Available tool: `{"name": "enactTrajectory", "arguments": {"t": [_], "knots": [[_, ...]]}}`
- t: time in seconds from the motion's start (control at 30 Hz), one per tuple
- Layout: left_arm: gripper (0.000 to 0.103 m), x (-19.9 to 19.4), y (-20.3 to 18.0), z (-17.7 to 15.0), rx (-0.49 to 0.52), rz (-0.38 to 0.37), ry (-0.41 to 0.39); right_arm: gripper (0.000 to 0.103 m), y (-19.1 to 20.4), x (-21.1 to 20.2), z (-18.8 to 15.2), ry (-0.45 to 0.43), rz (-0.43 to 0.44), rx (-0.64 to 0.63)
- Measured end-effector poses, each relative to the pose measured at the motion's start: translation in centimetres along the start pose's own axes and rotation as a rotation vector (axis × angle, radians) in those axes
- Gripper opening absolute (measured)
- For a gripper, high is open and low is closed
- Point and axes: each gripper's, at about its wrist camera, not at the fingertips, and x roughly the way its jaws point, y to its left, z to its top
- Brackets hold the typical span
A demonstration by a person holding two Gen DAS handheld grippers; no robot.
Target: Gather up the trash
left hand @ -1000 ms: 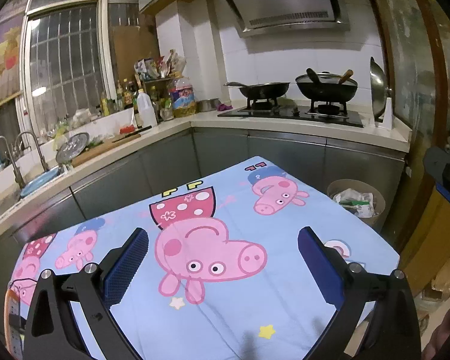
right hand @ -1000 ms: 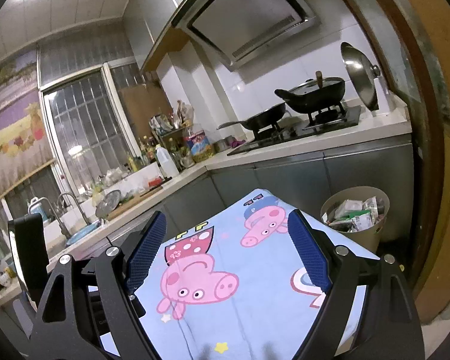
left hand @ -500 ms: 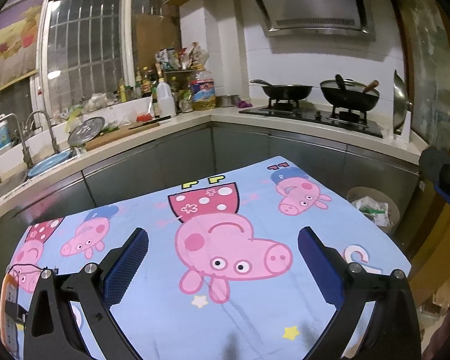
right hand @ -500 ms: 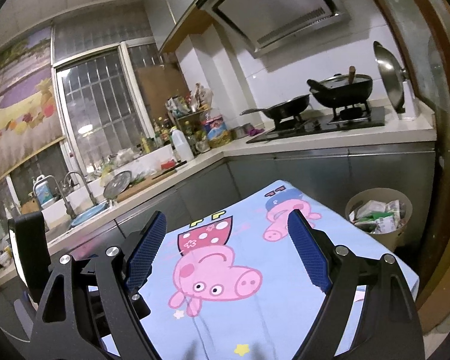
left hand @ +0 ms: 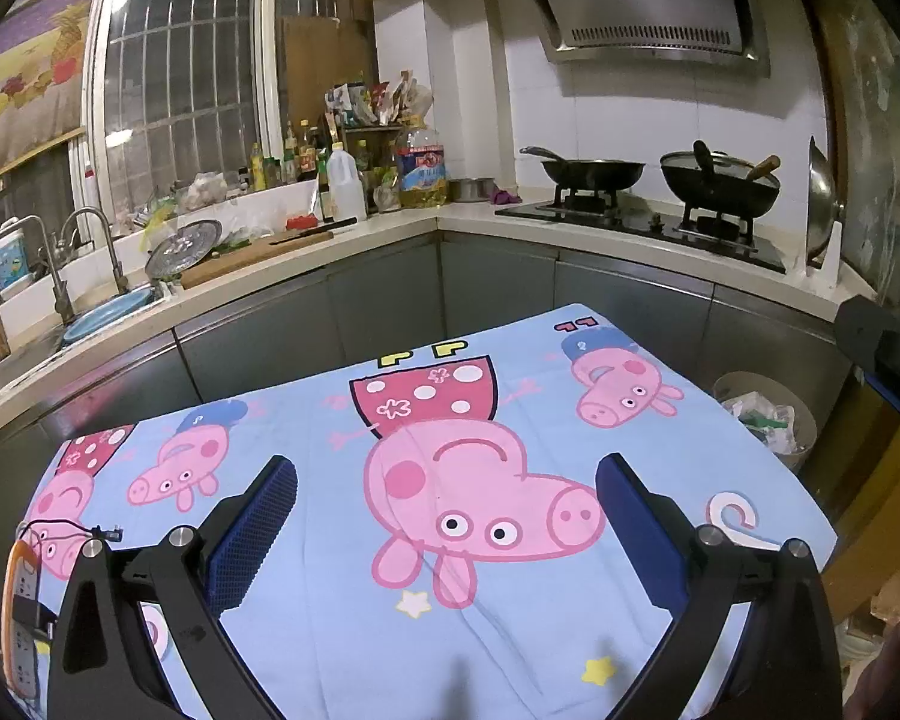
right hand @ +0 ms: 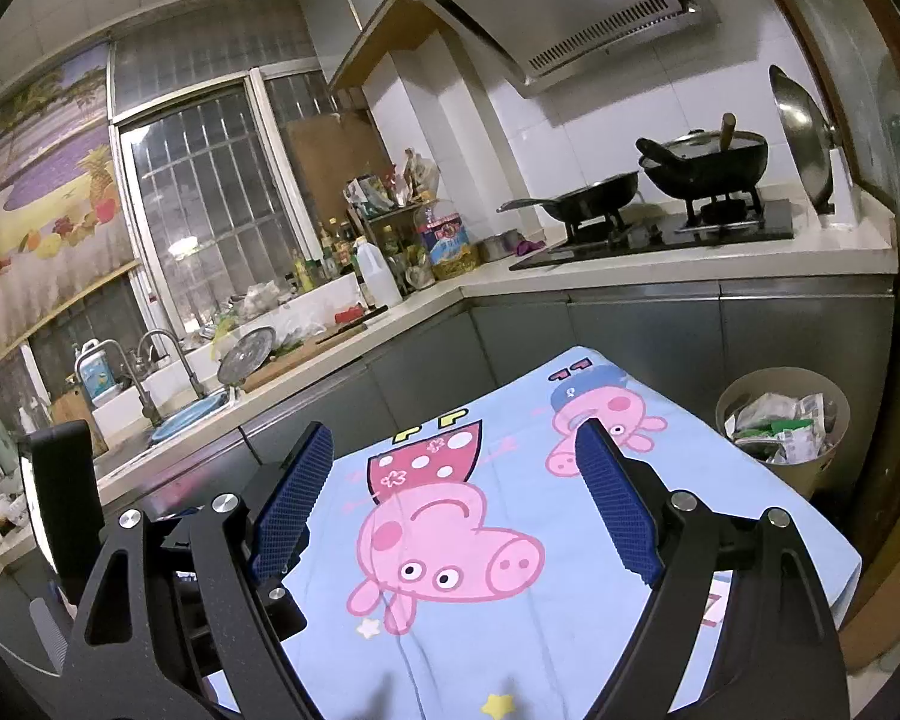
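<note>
Dim kitchen light falls on a worktop under a pale blue cartoon-pig cloth (left hand: 510,630). Above it, the left gripper (left hand: 447,483) and right gripper (right hand: 453,450) gape wide, holding nothing. Crumpled wrappers fill the round beige trash bin (right hand: 810,474) on the floor beyond the cloth's far right corner.

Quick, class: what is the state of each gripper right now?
Left gripper: open, holding nothing.
Right gripper: open, holding nothing.
</note>
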Motion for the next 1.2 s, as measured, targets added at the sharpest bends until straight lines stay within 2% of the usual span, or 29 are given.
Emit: {"name": "enactTrajectory", "arguments": {"t": [0.27, 0.6, 0.9, 1.2], "knots": [[0.099, 1.5, -0.9, -0.5, 0.017, 0.011, 0.039, 0.082, -1.5, 1.1, -0.9, 0.016, -0.007, 0.019], [0.099, 4.4, -2.2, -1.5, 0.005, 0.029, 0.124, 0.082, -4.4, 2.8, -2.3, 0.060, -0.012, 0.039], [0.099, 6.2, -3.5, -1.8, 0.021, 0.020, 0.163, 0.082, -6.9, 3.5, -2.7, 0.078, -0.037, 0.075], [0.099, 6.4, -3.8, -1.9, 0.026, 0.021, 0.170, 0.082, -7.5, 3.8, -3.1, 0.086, -0.036, 0.082]]}}
